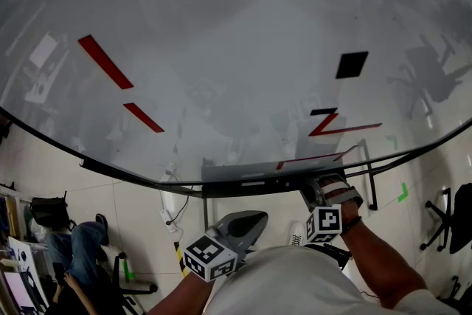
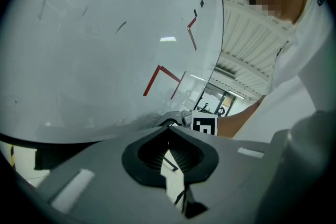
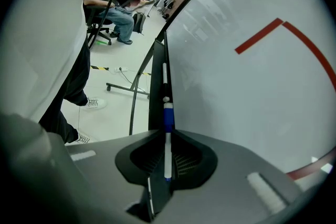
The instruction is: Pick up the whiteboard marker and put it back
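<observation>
whiteboard marker [image 3: 168, 115] gripped in right claw [image 3: 167, 134]; left claw [image 2: 169, 128] closed, empty.

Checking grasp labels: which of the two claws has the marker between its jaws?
The right claw: a white marker with a blue band is gripped between its jaws. The left claw is shut, with nothing in it.

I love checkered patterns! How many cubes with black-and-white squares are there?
2. One cube sits on the left gripper; the other cube on the right gripper, near the whiteboard tray. None seems hidden.
</observation>
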The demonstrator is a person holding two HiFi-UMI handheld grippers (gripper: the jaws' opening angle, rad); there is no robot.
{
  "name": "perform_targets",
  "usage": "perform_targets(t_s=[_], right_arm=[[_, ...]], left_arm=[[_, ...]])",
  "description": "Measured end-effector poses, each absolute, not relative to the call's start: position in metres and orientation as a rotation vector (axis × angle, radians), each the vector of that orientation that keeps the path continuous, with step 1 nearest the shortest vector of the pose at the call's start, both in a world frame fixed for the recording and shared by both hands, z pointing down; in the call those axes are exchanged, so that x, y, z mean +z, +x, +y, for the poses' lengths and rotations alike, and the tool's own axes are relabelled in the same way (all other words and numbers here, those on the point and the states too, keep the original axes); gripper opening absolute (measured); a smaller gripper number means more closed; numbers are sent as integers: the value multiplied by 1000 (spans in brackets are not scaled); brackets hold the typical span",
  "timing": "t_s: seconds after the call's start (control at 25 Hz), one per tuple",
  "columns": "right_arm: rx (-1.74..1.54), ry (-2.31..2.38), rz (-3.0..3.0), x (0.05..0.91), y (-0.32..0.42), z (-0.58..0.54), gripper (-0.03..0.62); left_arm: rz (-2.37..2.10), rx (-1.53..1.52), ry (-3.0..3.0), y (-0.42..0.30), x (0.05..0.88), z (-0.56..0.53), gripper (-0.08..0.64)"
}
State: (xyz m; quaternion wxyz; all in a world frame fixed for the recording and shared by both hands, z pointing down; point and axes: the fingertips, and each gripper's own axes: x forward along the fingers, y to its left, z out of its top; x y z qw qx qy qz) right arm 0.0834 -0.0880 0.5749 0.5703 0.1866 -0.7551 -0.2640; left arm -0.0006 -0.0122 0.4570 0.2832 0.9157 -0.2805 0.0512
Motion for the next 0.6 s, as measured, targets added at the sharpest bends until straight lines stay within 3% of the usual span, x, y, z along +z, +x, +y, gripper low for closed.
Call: perform_targets(t_s=[0.6], right_arm=[[-604, 405, -1747, 590, 79, -97, 34]], left_arm=[[-766, 149, 2436, -5, 461, -14, 17]])
